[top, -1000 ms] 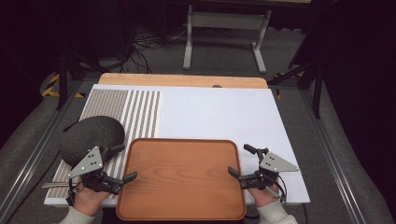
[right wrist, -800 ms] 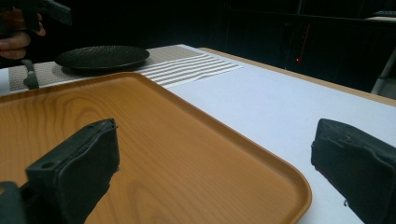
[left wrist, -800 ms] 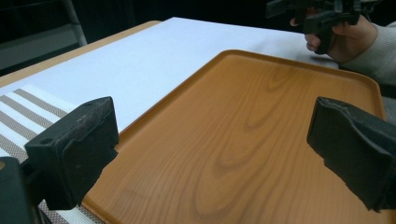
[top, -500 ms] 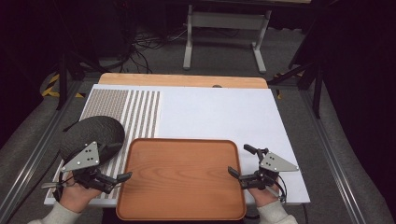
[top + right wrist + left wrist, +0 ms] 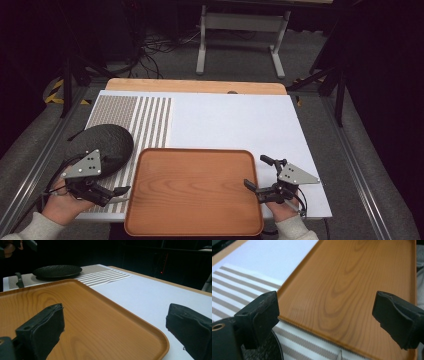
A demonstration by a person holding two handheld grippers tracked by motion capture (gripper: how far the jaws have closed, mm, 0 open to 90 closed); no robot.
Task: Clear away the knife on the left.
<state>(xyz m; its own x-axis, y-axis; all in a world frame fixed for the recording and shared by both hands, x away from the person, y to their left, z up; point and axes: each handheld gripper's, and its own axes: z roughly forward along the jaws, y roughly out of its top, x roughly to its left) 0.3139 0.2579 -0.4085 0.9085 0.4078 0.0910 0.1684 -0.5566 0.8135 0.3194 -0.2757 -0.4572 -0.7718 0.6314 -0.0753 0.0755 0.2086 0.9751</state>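
- Wooden tray (image 5: 194, 192) lies flat at the near edge of the table (image 5: 235, 120); we flank it, touching nothing.
- Risk, as we judge it: gripping one side first could tilt the tray or slide it toward the plate (image 5: 100, 145) just left of it.
- Left gripper (image 5: 121, 190), at the tray's left rim: jaws spread wide, have just been closing slightly, nothing between them.
- Right gripper (image 5: 256, 174), at the tray's right rim: jaws spread, empty.
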